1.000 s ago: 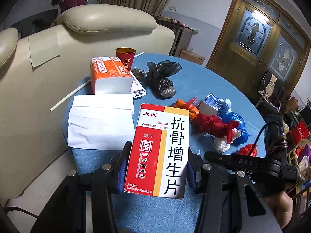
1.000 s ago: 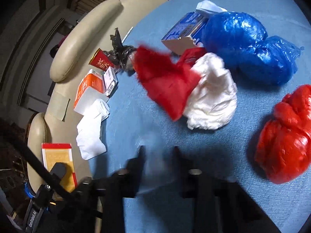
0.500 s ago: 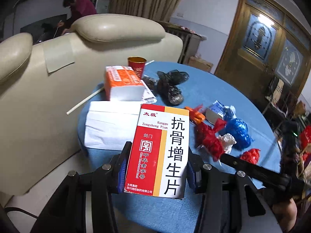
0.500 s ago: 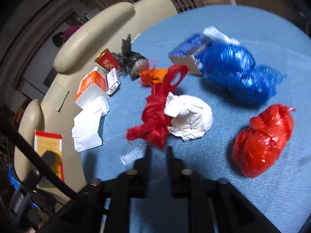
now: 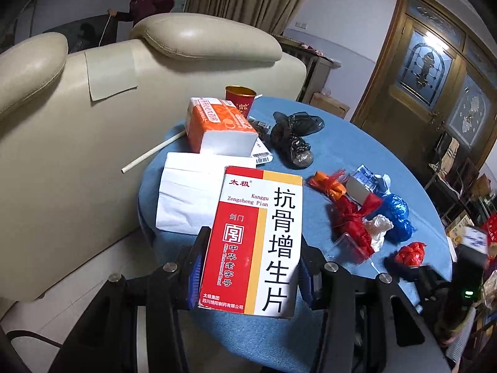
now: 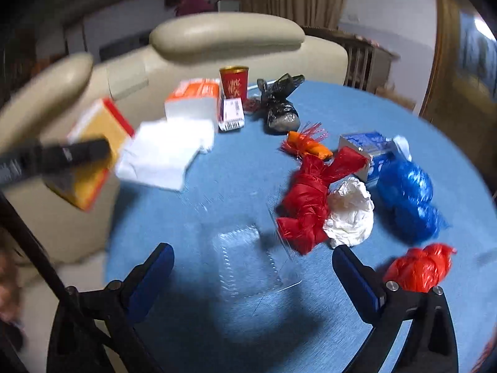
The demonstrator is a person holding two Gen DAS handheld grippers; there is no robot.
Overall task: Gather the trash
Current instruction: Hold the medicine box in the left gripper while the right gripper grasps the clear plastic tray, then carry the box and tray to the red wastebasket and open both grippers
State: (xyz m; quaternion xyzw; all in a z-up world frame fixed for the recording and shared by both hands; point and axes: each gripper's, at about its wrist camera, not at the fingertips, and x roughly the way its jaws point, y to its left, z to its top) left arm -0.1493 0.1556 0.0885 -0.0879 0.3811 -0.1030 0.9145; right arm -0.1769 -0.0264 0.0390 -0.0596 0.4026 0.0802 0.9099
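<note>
My left gripper [image 5: 248, 267] is shut on a red, yellow and white medicine box [image 5: 253, 242] and holds it above the near left edge of the round blue table [image 5: 341, 149]. The box also shows blurred in the right wrist view [image 6: 96, 152]. My right gripper [image 6: 253, 275] is open and empty above the table, over a clear plastic blister tray [image 6: 251, 258]. Just beyond lie a red plastic bag [image 6: 310, 202], a crumpled white tissue [image 6: 351, 214], a blue bag [image 6: 410, 195] and a small red bag [image 6: 419, 267].
Farther back are an orange wrapper [image 6: 307, 146], a blue carton [image 6: 369, 146], a black bag [image 6: 279, 108], a red cup [image 6: 234, 82], an orange tissue pack [image 5: 217, 127] and white paper [image 5: 189, 195]. A cream sofa [image 5: 93, 99] borders the table's left.
My right gripper has opened wide, pulled back and swung its view toward the sofa. The clear tray now lies under it. My left gripper has drawn back from the table with the box.
</note>
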